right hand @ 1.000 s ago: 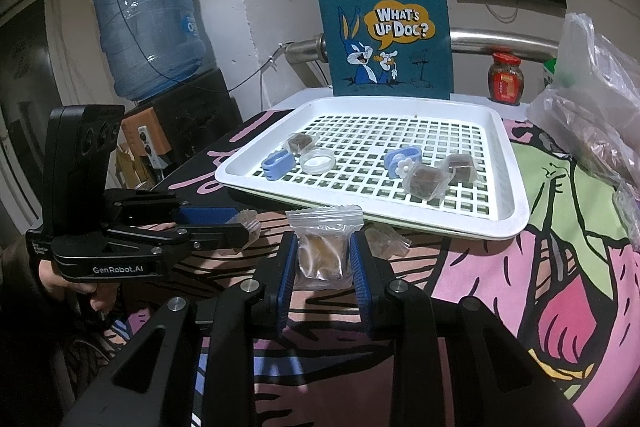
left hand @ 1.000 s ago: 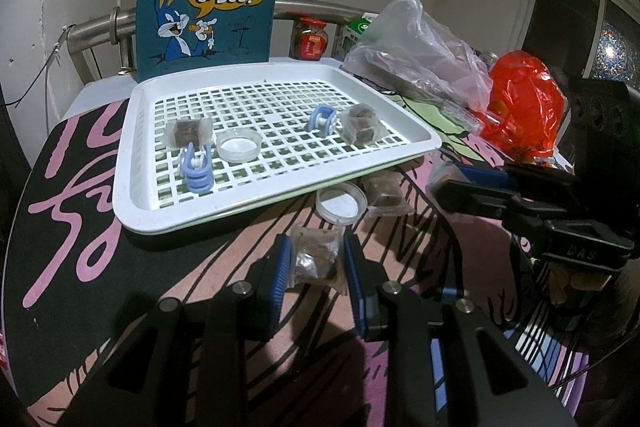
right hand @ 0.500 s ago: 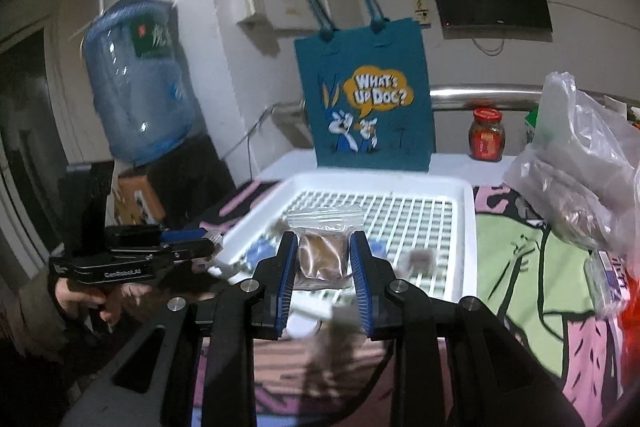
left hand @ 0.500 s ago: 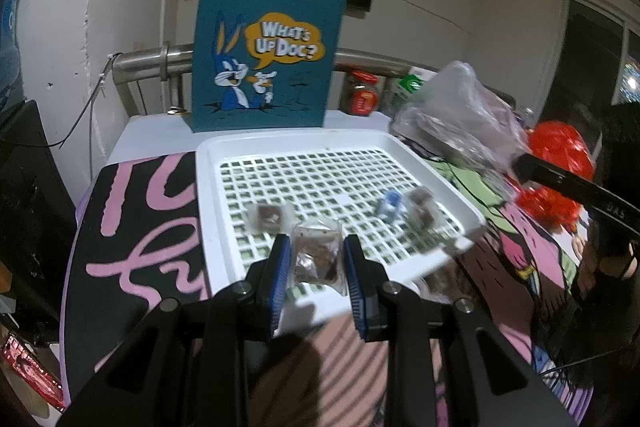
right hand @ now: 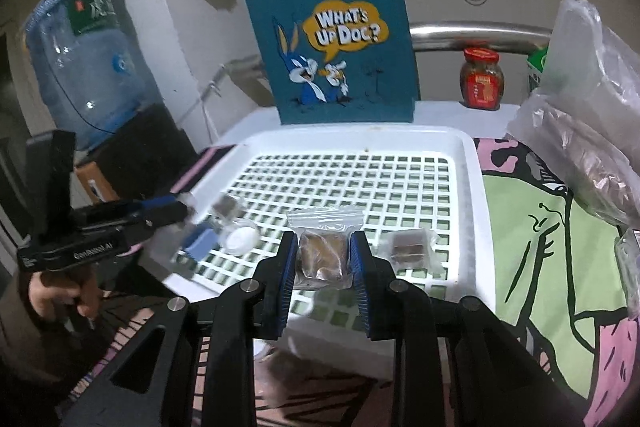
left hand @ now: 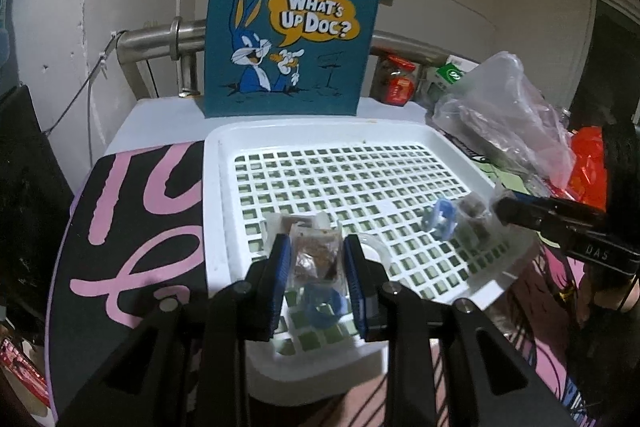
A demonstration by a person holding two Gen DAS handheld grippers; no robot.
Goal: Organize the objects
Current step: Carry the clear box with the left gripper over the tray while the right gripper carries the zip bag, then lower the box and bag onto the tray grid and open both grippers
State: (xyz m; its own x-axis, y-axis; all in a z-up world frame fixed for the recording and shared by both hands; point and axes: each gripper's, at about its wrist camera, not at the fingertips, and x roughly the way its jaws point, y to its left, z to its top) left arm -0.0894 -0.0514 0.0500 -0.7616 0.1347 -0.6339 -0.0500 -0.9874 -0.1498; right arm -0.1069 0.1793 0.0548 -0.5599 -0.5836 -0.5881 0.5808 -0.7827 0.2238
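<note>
The left tongs [left hand: 316,263] pinch a small clear packet of brown pieces [left hand: 314,259] above the near left of the white grid tray [left hand: 224,163], over a blue clip [left hand: 322,305]. The right tongs [right hand: 323,259] clamp a brown-filled zip bag [right hand: 322,255] above the tray's near edge, beside another packet [right hand: 410,247]. Farther back on the tabletop [right hand: 556,239] stands a teal tote bag [right hand: 332,43].

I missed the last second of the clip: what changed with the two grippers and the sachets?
Both grippers lifted their sachets off the tablecloth and carried them forward over the white tray. The left gripper and right gripper stayed clamped on the left sachet and right sachet. Tray items and tote bag unchanged.
</note>
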